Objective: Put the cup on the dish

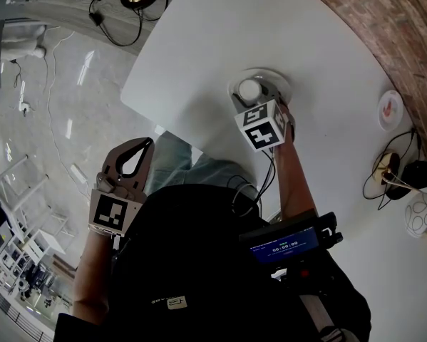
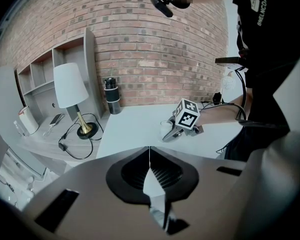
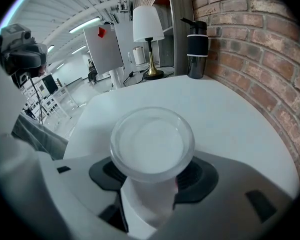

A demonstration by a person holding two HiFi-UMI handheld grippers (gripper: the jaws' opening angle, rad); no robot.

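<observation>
While the left gripper [image 2: 149,156] hangs closed and empty off the table, the right gripper [image 1: 254,100] clamps the upright cup [image 1: 249,89] directly over the dish [image 1: 283,84].

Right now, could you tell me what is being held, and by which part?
The right hand-held gripper holds the cup by its sides, below the rim.
</observation>
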